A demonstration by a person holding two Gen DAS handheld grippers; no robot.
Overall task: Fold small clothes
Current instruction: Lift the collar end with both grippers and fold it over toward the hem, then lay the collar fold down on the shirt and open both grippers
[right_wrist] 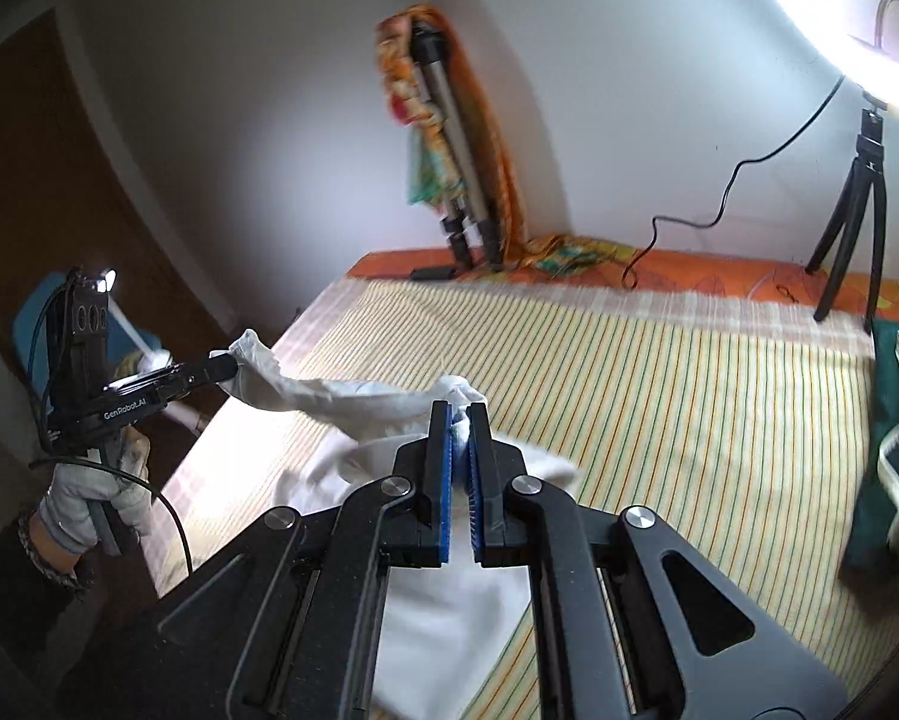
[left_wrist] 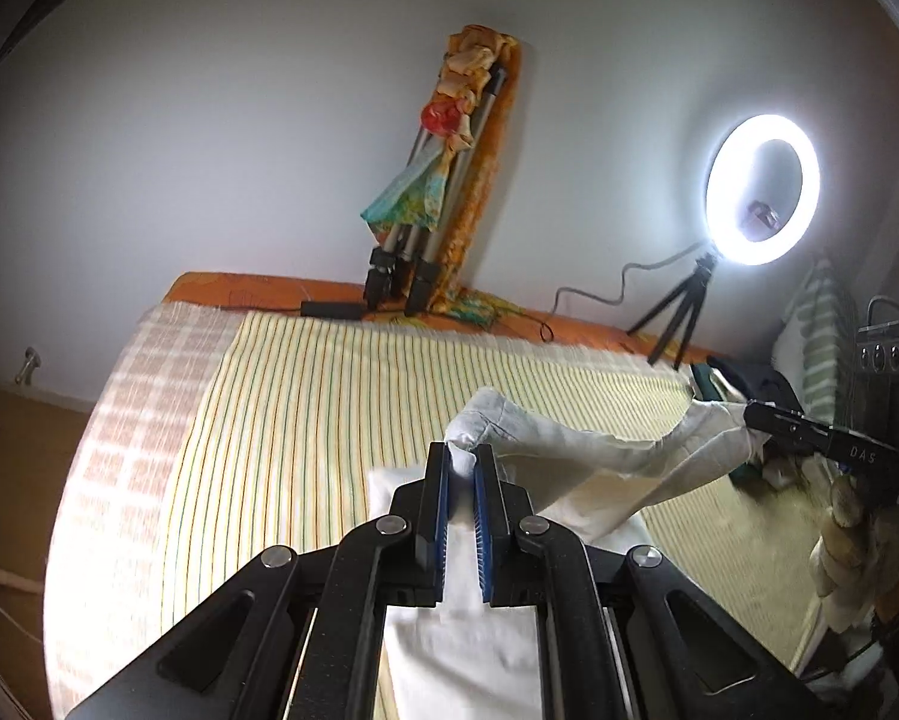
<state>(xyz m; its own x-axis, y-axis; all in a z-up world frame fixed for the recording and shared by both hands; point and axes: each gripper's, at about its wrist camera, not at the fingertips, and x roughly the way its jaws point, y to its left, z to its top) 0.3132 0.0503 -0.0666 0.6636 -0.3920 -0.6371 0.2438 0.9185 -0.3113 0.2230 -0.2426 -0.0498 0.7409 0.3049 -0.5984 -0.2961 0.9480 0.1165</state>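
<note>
The white garment (left_wrist: 575,450), judged light, soft and limp, is held stretched above the striped bed (left_wrist: 329,396) by the left tool (left_wrist: 467,462) and right tool (right_wrist: 460,426), each clamped on a bunched edge, where hold is best taken.

Both wrist views close, angled down, sharing striped bed (left_wrist: 305,396).

White garment (left_wrist: 575,450) stretched, lifted above striped bed (left_wrist: 305,396)

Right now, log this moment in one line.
left gripper: shut on cloth | right gripper: shut on cloth | cloth: lifted over bed
</note>
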